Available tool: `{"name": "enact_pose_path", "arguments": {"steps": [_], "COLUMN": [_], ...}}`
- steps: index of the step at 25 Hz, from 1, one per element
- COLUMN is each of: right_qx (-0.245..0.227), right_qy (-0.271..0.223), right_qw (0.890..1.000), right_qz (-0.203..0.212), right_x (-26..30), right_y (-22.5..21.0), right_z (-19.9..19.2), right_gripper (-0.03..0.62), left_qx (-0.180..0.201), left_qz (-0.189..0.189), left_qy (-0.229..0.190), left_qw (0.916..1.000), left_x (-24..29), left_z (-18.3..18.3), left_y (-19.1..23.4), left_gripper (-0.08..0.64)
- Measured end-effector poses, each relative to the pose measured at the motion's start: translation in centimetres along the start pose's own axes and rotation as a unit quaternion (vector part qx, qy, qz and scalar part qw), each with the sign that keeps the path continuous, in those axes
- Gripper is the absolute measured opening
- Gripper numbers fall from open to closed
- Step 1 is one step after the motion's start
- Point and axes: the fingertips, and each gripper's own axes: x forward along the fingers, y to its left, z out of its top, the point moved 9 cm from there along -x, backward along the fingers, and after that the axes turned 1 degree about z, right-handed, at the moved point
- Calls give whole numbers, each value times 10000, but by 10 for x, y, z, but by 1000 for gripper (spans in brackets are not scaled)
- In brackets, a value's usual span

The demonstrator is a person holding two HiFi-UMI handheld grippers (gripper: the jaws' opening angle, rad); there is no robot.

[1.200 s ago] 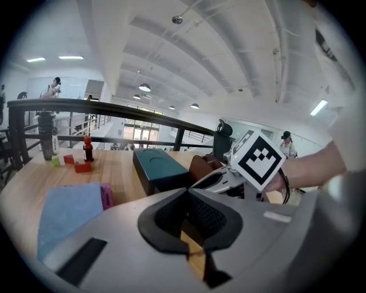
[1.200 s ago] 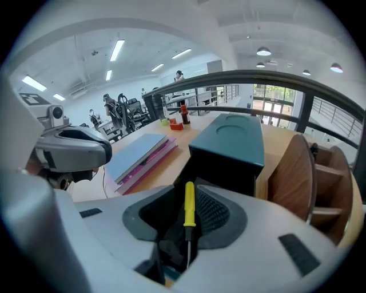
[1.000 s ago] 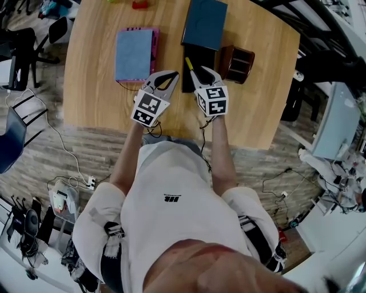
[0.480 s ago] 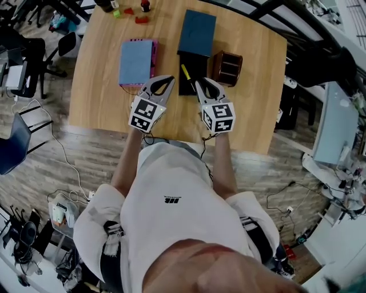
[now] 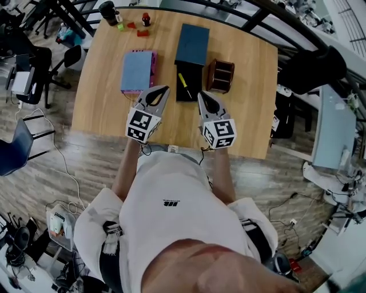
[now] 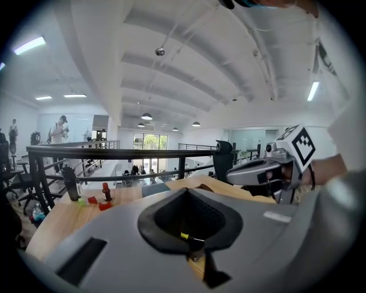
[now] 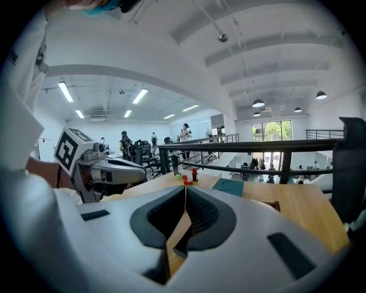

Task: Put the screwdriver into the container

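Note:
A yellow-handled screwdriver (image 5: 183,84) lies on a black mat (image 5: 193,90) in the middle of the wooden table (image 5: 103,97). A brown wooden container (image 5: 220,76) stands just right of the mat. My left gripper (image 5: 166,88) hovers near the mat's left side, jaws together and empty. Through its jaws a bit of the screwdriver's yellow handle (image 6: 183,235) shows. My right gripper (image 5: 201,94) sits at the mat's near right corner, shut with nothing between its jaws. Each gripper shows in the other's view: the right gripper (image 6: 230,171) and the left gripper (image 7: 145,169).
A dark blue book (image 5: 192,44) lies behind the mat. A blue and pink box (image 5: 137,71) sits to its left. Small red and green pieces and a dark bottle (image 5: 108,11) stand at the far left corner. A railing (image 5: 240,11) runs behind the table.
The right gripper's jaws have closed on nothing and it has drawn back from the screwdriver toward me. The left gripper also drew back a little. The screwdriver has not moved.

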Motion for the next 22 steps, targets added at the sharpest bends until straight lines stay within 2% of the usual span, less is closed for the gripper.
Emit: {"name": "enact_pose_path", "arguments": {"steps": [12,22], "right_qx": [92,142], "right_qy": [-156,-185], "right_qw": [9998,9997], "right_qz": [-25,-37], "right_x": [-24,-19], "right_y": [7,-4], "right_z": [0,5], "right_gripper": [-3,-3], "left_qx": [35,72], "left_qz": [36,24], "left_qy": [-110,-159], "left_qw": [9999,9998], "left_x": [-17,-4], "left_z": [5,14], "left_y": [-18,-15], "left_gripper": [9,9]}}
